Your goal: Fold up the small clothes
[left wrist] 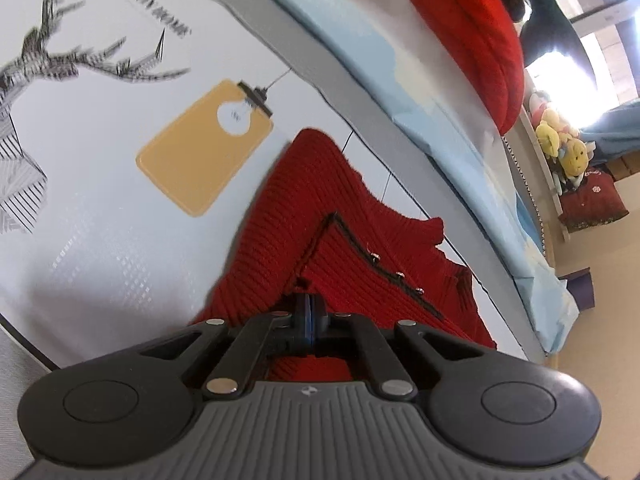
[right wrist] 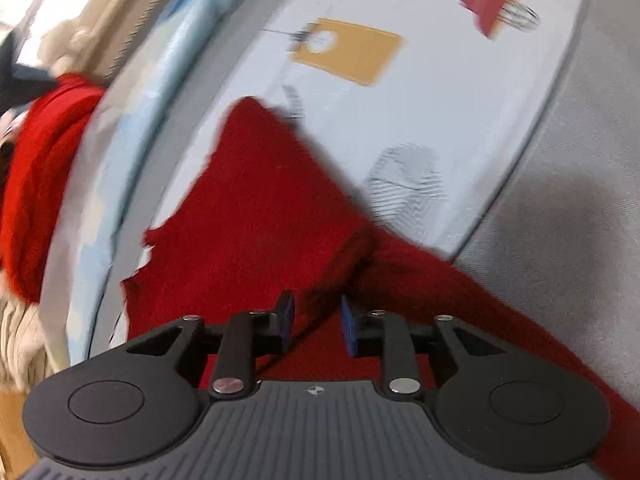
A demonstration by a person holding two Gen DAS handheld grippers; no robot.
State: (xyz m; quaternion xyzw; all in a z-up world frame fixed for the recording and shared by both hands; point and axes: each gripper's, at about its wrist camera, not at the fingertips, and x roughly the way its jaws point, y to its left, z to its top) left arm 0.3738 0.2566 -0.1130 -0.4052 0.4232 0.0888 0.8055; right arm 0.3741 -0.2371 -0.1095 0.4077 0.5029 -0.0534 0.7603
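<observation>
A small red ribbed knit sweater (left wrist: 320,216) with black trim and small buttons lies on a white printed table cover (left wrist: 100,200). My left gripper (left wrist: 309,308) is shut on a fold of the sweater near the black trim. In the right wrist view the sweater (right wrist: 256,216) is blurred; one sleeve runs down to the right over the table edge. My right gripper (right wrist: 316,316) is open just above the red cloth, with nothing between its blue pads.
The cover shows a deer drawing (left wrist: 48,60) and an orange lamp print (left wrist: 200,148). A red quilt (left wrist: 472,32) lies on a light-blue bed edge behind. Plush toys (left wrist: 560,148) sit far right. Grey fabric (right wrist: 580,200) lies right of the table.
</observation>
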